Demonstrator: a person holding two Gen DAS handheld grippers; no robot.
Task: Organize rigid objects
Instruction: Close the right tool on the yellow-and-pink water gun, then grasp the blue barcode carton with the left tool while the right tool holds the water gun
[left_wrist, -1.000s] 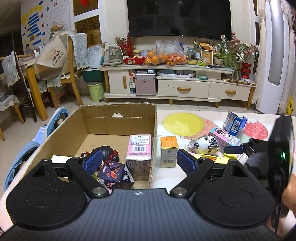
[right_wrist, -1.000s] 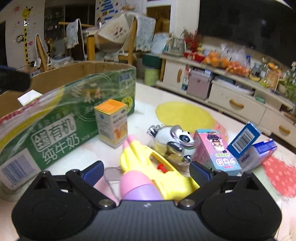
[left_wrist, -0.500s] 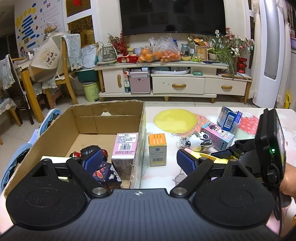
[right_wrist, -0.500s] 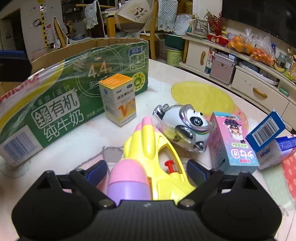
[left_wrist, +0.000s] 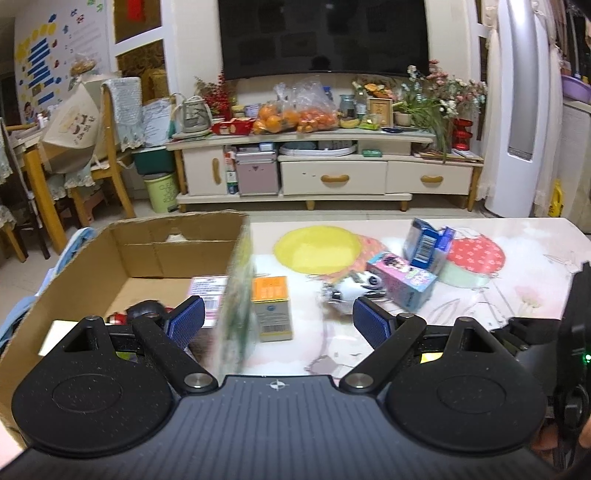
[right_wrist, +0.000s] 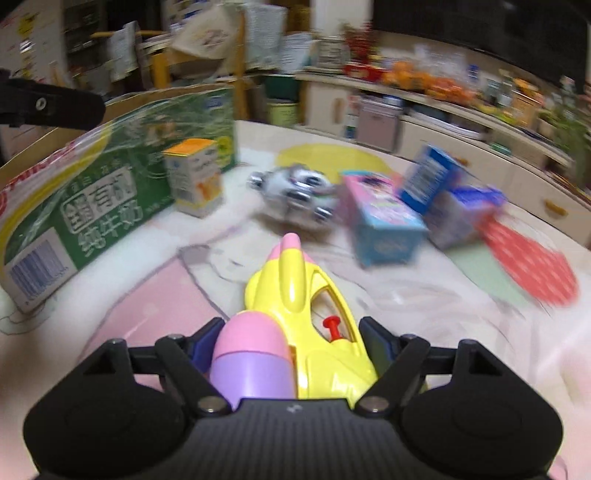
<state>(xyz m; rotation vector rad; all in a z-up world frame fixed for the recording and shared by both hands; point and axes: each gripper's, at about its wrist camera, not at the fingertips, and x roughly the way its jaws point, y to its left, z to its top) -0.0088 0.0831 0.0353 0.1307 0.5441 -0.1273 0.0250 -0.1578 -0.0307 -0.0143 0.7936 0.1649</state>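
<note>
Right tongs (right_wrist: 291, 339) sit around the yellow-pink water gun (right_wrist: 295, 321), both blue pads tight against its body at the rear, so it is grasped; jaws have just been closing with the gun between them. Gun nose points away toward the silver panda toy (right_wrist: 295, 192); right wrist view is blurred, cannot tell if the gun is off the surface (right_wrist: 155, 295). Left tongs (left_wrist: 277, 319) are released, pads wide apart, nothing between them, hovering over the edge of the cardboard box (left_wrist: 81, 266) where it meets the surface. Box stands on the left of the surface, its green milk-print side facing the right tongs; inside it a pink-white carton (left_wrist: 208, 295) stands against the right wall and a dark red-black toy (left_wrist: 144, 308) lies near the front. Just outside the box wall an orange-topped small box (left_wrist: 271, 308) stands upright. Further right the panda toy lies just beside a pink cartoon box (left_wrist: 404, 280) lying on its side; behind that a blue barcode box (left_wrist: 424, 245) leans, tilted. Right tongs' black body shows at the far right edge of the left wrist view.
</note>
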